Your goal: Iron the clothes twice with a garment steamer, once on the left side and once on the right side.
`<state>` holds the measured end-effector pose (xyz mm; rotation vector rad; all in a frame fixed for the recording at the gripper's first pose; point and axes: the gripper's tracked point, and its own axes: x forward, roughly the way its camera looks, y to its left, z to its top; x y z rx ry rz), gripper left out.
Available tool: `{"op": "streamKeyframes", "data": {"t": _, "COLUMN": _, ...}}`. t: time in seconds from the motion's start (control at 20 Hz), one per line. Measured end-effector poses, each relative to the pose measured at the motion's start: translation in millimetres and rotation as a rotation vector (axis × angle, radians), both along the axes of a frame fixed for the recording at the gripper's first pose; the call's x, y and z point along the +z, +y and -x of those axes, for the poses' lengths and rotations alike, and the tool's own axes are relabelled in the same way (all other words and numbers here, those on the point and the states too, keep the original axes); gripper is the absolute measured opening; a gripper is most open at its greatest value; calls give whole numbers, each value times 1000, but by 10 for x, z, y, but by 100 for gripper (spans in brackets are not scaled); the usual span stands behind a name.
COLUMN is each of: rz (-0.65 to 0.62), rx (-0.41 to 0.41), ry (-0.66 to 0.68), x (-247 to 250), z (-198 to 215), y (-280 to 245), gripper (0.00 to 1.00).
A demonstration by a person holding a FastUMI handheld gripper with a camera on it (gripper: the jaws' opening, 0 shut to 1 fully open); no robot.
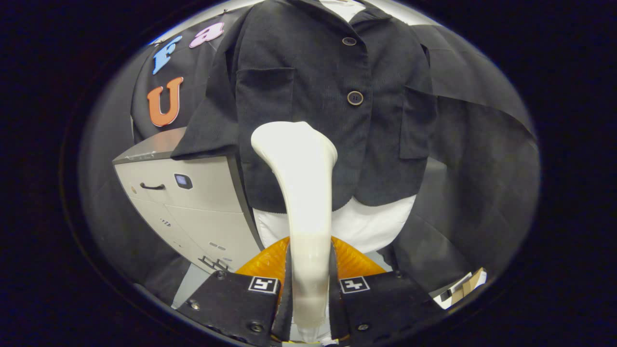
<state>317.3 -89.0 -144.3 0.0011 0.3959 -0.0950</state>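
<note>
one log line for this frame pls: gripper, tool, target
gripper: shut on steamer | steamer: head up against black jacket, lower front near the placket | white shirt: hem below jacket | cabinet: beside garment

My gripper [308, 289] was clamped on the steamer [301, 193], whose head met the jacket [308, 91] straight ahead. A grey cabinet [193, 193] crowded the jacket's left; right of it hung only loose cloth [477, 159].
</note>
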Motion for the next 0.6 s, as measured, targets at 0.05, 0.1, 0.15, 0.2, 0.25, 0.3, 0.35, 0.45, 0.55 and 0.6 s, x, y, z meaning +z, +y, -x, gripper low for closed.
{"op": "streamKeyframes", "data": {"t": 0.05, "rz": -13, "rx": -2, "ry": 0, "x": 21, "z": 17, "y": 14, "gripper": 33}}
{"op": "streamKeyframes", "data": {"t": 0.1, "rz": -29, "rx": -1, "ry": -3, "x": 57, "z": 51, "y": 16, "gripper": 33}}
{"op": "streamKeyframes", "data": {"t": 0.15, "rz": -43, "rx": -2, "ry": -7, "x": 78, "z": 89, "y": 10, "gripper": 33}}
{"op": "streamKeyframes", "data": {"t": 0.2, "rz": -55, "rx": -2, "ry": -12, "x": 116, "z": 141, "y": -9, "gripper": 33}}
{"op": "streamKeyframes", "data": {"t": 0.25, "rz": -67, "rx": -4, "ry": -20, "x": 156, "z": 193, "y": -37, "gripper": 33}}
{"op": "streamKeyframes", "data": {"t": 0.3, "rz": -73, "rx": -6, "ry": -30, "x": 220, "z": 254, "y": -77, "gripper": 33}}
{"op": "streamKeyframes", "data": {"t": 0.35, "rz": -78, "rx": -9, "ry": -43, "x": 284, "z": 322, "y": -142, "gripper": 33}}
{"op": "streamKeyframes", "data": {"t": 0.45, "rz": -83, "rx": -14, "ry": -73, "x": 434, "z": 459, "y": -285, "gripper": 33}}
{"op": "streamKeyframes", "data": {"t": 0.55, "rz": -85, "rx": -30, "ry": -108, "x": 606, "z": 598, "y": -488, "gripper": 33}}
{"op": "streamKeyframes", "data": {"t": 0.6, "rz": -89, "rx": -41, "ry": -124, "x": 698, "z": 659, "y": -607, "gripper": 33}}
